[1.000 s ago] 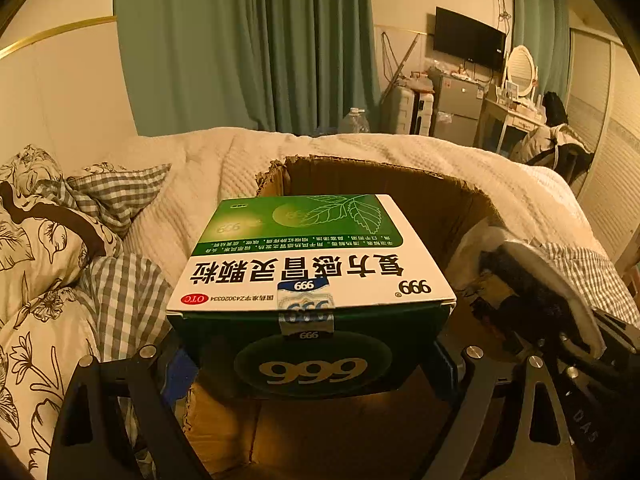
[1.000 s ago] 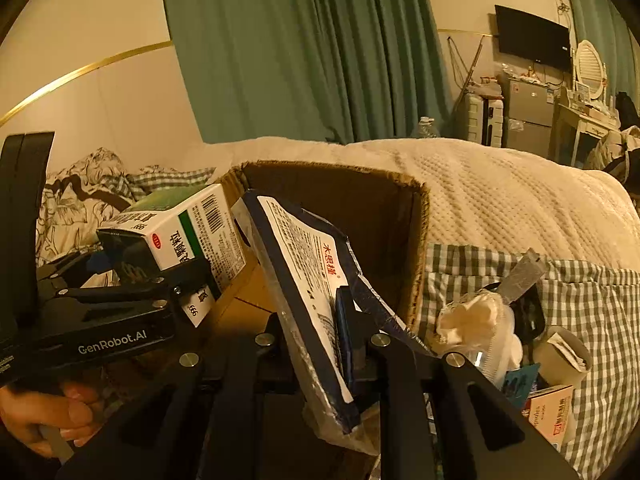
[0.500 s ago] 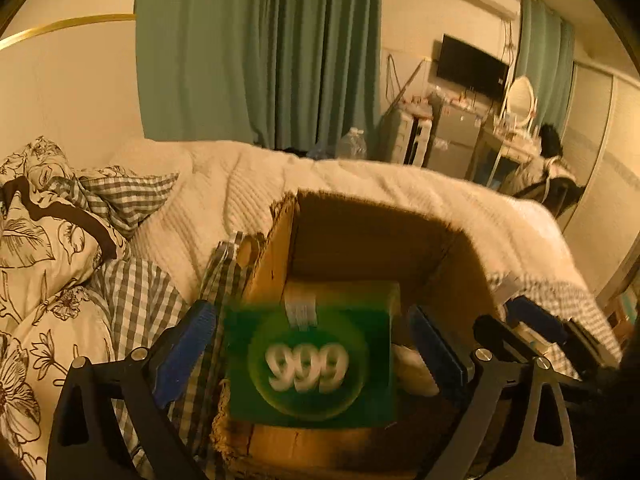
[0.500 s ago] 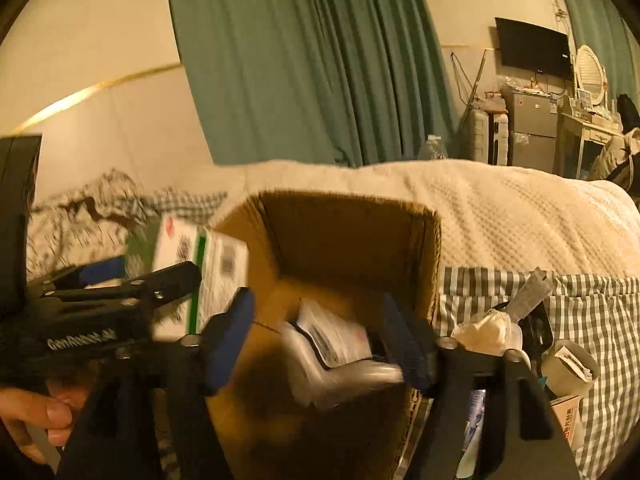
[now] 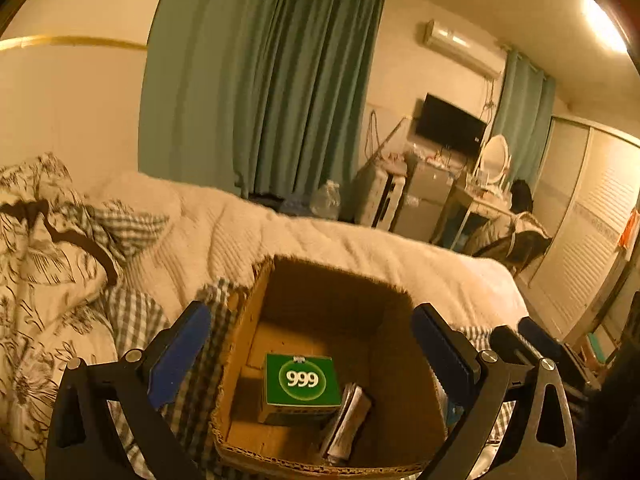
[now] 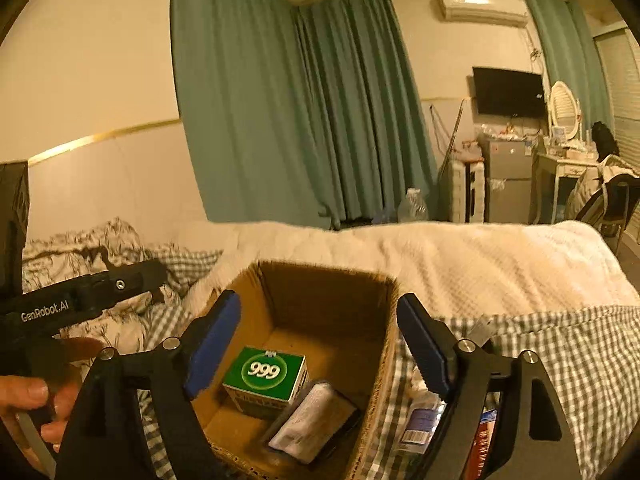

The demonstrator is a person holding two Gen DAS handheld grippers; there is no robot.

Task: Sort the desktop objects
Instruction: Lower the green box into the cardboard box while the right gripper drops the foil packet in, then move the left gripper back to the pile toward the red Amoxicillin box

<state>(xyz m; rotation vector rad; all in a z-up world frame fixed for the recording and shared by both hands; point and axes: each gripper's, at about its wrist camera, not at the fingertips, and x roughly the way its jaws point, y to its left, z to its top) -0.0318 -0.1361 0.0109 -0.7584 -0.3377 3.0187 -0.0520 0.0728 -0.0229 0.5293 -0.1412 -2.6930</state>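
From the left wrist, the left gripper [image 5: 310,344] hangs above the cardboard box [image 5: 240,336], fingers [image 5: 180,344] spread wide and empty, straddling its ragged walls. Inside, the green 999 medicine box [image 5: 301,380] stands on end, a flat packet [image 5: 346,416] leaning against its right side; bare floor lies behind them. From the right wrist, the right gripper [image 6: 318,346] also gapes wide, holding nothing, above the same box, which sits on a checked sheet [image 6: 560,352] on the bed [image 6: 480,256]. Small items [image 6: 420,424] lie just right of the box. Green curtains [image 6: 304,112] hang behind.
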